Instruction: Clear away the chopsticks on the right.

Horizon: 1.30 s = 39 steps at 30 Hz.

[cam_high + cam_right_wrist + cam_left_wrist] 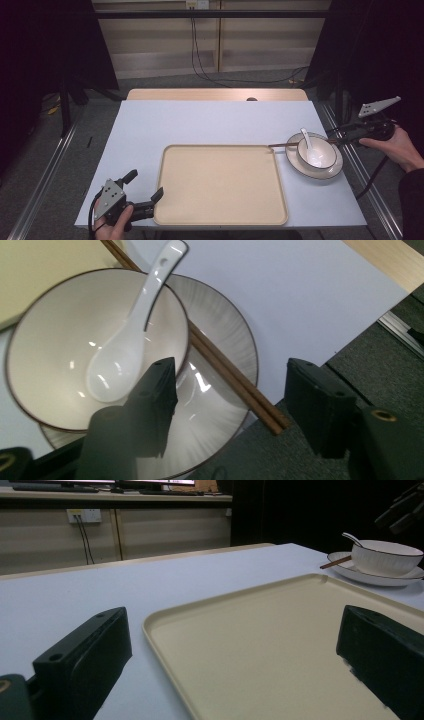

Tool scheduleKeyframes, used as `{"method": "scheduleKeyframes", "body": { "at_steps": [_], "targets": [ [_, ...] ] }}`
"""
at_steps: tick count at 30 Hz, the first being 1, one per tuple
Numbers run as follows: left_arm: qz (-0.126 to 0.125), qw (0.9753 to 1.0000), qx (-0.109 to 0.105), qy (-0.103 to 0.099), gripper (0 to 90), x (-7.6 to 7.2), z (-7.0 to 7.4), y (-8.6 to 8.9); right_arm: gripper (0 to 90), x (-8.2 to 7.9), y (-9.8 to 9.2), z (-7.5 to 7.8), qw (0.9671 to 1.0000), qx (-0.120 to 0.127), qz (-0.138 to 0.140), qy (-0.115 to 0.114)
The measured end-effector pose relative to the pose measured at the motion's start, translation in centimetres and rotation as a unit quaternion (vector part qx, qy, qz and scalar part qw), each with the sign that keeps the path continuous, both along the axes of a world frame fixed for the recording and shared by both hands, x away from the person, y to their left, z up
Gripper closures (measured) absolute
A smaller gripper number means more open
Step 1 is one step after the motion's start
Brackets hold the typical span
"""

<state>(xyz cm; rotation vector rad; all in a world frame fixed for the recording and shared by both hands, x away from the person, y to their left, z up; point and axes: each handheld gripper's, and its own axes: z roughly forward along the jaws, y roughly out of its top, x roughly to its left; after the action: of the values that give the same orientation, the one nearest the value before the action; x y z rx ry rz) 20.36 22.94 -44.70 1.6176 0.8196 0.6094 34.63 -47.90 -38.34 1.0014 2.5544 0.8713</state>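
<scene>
A white bowl [320, 156] with a dark rim sits on a matching plate [295, 162] at the table's right edge. A white spoon [306, 140] lies in the bowl. Brown chopsticks [285, 145] rest across the plate's far side. My right gripper [334, 139] is open at the plate's right. In the right gripper view its jaws [231, 367] straddle the near end of the chopsticks [235, 382], beside the bowl [55, 340] and spoon [135, 325]. My left gripper [147, 183] is open at the front left corner of the beige tray [220, 146], holding nothing.
The white table [200, 120] has a wooden strip [215, 94] along its far edge. The plate [225, 340] lies close to the right edge, with grey floor beyond. Cables [210, 75] run across the floor before a wooden cabinet. From the left gripper [235, 625], the tray [280, 630] is bare.
</scene>
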Motion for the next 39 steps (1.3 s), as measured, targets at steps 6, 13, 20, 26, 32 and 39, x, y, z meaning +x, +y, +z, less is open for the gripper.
{"method": "scheduleKeyframes", "body": {
  "at_steps": [6,13,20,26,32,39],
  "targets": [
    [-0.002,1.0000,-0.003,0.002,1.1,0.0,0.0,-0.1,57.3,2.2,-0.1,-1.0,0.9989,-0.020,0.038,0.021],
    [0.001,1.0000,0.000,0.002,1.1,0.1,0.0,-0.2,70.6,4.3,1.4,-2.4,0.9953,-0.048,0.076,0.037],
    [-0.001,1.0000,-0.003,-0.001,1.1,0.0,0.0,0.2,73.6,5.6,3.1,-2.8,0.9908,-0.062,0.110,0.050],
    [-0.001,1.0000,-0.003,-0.002,1.1,-0.1,0.0,0.1,75.1,5.6,3.2,-3.5,0.9898,-0.062,0.116,0.056],
    [0.000,1.0000,-0.003,-0.001,1.1,0.0,0.0,0.1,77.3,5.4,2.7,-4.1,0.9915,-0.056,0.103,0.056],
    [0.000,1.0000,-0.003,-0.002,1.1,0.0,0.0,0.2,79.9,5.6,2.9,-4.3,0.9907,-0.055,0.112,0.053]
  ]
}}
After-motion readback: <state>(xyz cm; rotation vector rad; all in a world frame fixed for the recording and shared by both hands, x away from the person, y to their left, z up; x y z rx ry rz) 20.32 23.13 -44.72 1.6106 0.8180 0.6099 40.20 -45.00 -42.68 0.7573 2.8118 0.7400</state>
